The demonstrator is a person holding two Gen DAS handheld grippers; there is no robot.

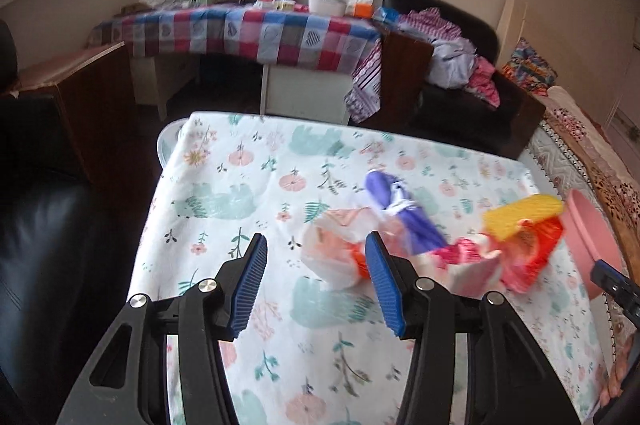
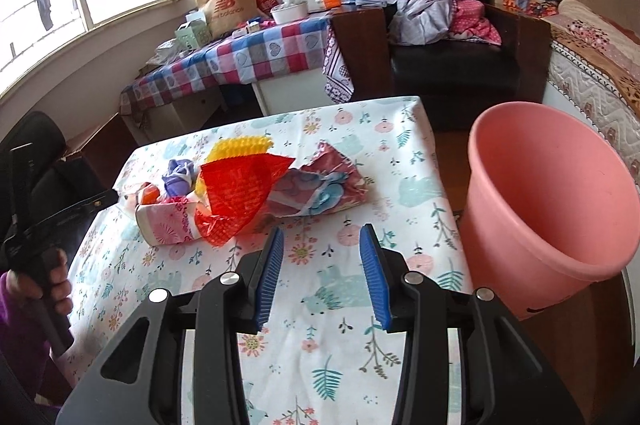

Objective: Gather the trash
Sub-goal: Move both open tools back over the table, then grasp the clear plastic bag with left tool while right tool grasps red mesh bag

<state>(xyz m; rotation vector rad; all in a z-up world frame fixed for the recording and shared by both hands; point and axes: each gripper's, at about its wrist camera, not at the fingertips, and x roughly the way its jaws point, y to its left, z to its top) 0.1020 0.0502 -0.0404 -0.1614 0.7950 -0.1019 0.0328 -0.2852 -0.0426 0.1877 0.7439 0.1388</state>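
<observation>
The trash sits in a loose heap on the floral cloth (image 2: 360,345) of the table: a red wrapper (image 2: 236,193), a yellow piece (image 2: 236,147) behind it, a purple packet (image 2: 178,177), a pink floral box (image 2: 168,227) and a crumpled patterned wrapper (image 2: 320,185). The pink bin (image 2: 556,209) stands just off the table's right edge and looks bare inside. The left gripper (image 1: 316,257) hangs over the cloth with its jaws spread and nothing between them; a white and orange wrapper (image 1: 332,253) lies just beyond its tips. The right gripper (image 2: 320,253) is likewise released and holds nothing, poised short of the heap. The main risk is a poor grab: the wrappers are thin, slick and overlapping, so jaws closing on one edge could drag its neighbours along and scatter them to the floor, or pinch the cloth and pull it askew. The red wrapper looks crinkly and may slip out on the way to the bin. With both grippers working one small heap, they could also knock into each other. The bin's rim is close to the table, so a careless swing could tip it.
</observation>
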